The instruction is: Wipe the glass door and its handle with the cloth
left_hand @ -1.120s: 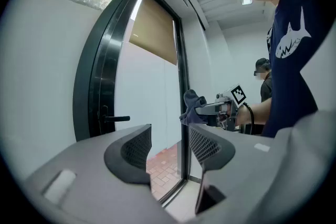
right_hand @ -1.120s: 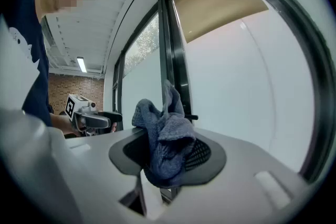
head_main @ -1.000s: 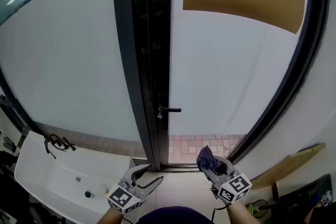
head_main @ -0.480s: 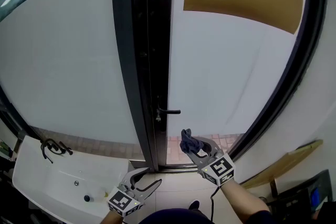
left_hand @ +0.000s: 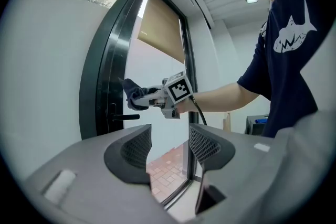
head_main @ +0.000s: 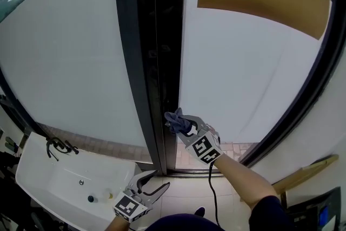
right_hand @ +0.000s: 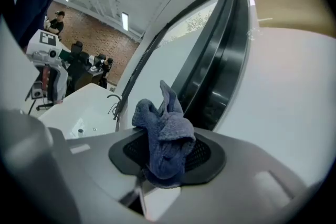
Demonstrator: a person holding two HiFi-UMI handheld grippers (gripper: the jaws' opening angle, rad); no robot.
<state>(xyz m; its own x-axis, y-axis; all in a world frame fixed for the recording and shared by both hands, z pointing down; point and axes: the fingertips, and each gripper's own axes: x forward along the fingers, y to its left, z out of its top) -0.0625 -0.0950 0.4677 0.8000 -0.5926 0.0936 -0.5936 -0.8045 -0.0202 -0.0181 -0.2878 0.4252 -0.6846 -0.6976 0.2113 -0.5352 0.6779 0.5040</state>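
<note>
Right at the door's edge, the blue cloth (head_main: 175,120) is bunched up and pinched in the right gripper (head_main: 185,127), against the black frame (head_main: 141,62) of the glass door (head_main: 243,78). It sits just above the handle (left_hand: 124,117), and blocks it in the head view. The left gripper (head_main: 160,179) hangs low, jaws spread and empty, near 1 white sink (head_main: 43,186).
</note>
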